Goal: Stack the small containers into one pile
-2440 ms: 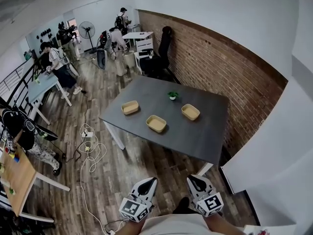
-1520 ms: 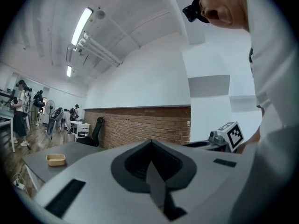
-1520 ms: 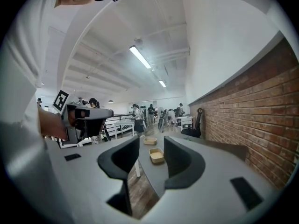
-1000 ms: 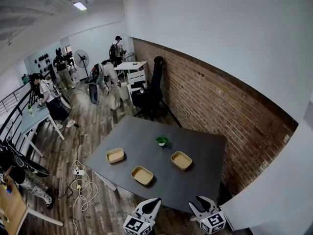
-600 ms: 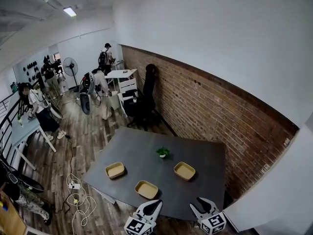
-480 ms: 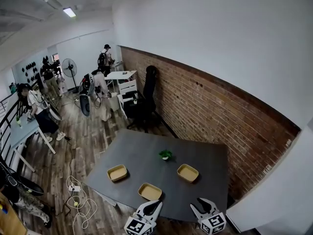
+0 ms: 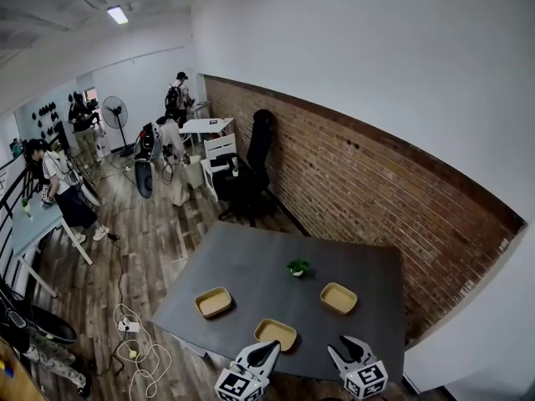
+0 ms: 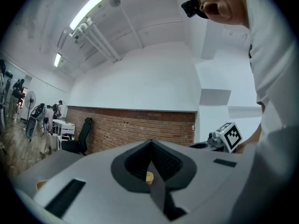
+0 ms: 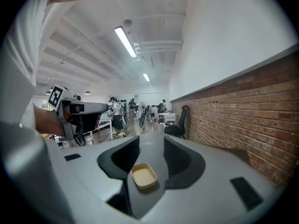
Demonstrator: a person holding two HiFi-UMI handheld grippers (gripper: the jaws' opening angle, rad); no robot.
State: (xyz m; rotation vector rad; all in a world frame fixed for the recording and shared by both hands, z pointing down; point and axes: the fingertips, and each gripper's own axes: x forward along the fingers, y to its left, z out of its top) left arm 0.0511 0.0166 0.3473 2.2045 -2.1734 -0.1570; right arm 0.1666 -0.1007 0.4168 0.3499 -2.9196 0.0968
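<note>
Three shallow tan containers lie apart on the dark grey table [image 7: 251,266]: a left one [image 7: 213,302], a near middle one [image 7: 276,334] and a right one [image 7: 338,297]. My left gripper [image 7: 266,349] hovers at the table's near edge just short of the middle container, jaws together with only a slit between them, nothing held. In the left gripper view [image 8: 150,146] a sliver of a container [image 8: 149,176] shows through that slit. My right gripper [image 7: 351,345] stands open near the front right edge. In the right gripper view [image 9: 152,139] one container [image 9: 144,176] lies ahead, framed by the jaws.
A small potted plant [image 7: 297,267] stands on the table behind the containers. A brick wall [image 7: 359,190] runs along the table's right side. A black office chair [image 7: 251,161] and white desks lie beyond. Several people stand at the far left, and cables [image 7: 134,345] lie on the wooden floor.
The table and its containers have shifted right and closer to the grippers in the head view. Both grippers keep their place at the bottom edge. The containers have not moved on the table.
</note>
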